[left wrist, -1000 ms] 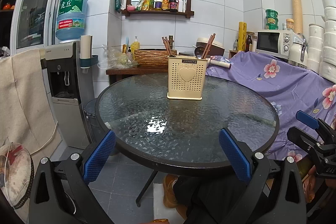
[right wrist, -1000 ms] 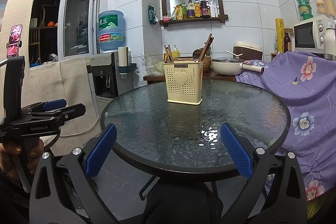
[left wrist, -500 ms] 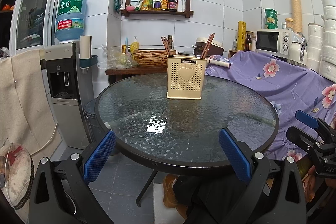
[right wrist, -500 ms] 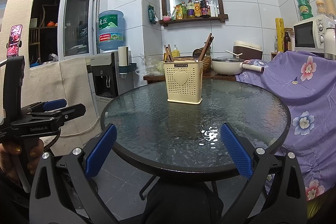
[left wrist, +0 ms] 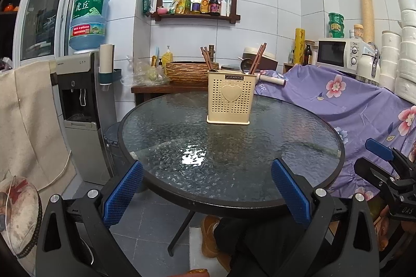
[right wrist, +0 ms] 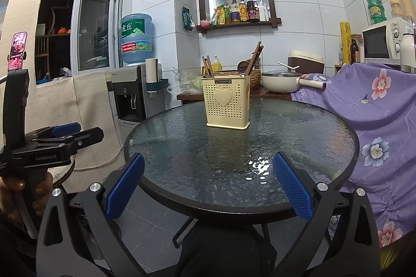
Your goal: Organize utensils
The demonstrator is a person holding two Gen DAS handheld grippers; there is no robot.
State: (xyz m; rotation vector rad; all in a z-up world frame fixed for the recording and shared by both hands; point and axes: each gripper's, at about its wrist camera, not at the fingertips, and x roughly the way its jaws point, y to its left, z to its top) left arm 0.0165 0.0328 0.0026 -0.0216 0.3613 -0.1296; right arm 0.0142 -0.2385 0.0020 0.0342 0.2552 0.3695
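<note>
A cream perforated utensil holder [left wrist: 228, 97] with a heart on its front stands upright on the round glass table [left wrist: 299, 126], toward the far side. Brown chopsticks [left wrist: 257, 58] and a metal spoon stick out of it. The holder also shows in the right wrist view [right wrist: 225, 102]. My left gripper [left wrist: 206, 192] is open and empty, held at the table's near edge. My right gripper [right wrist: 208, 190] is open and empty, also at the near edge. Each gripper shows in the other's view: the right gripper at the right edge [left wrist: 384, 167], the left gripper at the left edge [right wrist: 65, 136].
A water dispenser [left wrist: 83, 105] stands left of the table. A purple floral cloth [left wrist: 351, 100] covers a counter on the right, with a microwave [left wrist: 338, 54] on it. A side table behind holds a wicker basket [left wrist: 187, 71] and a pot [right wrist: 280, 80].
</note>
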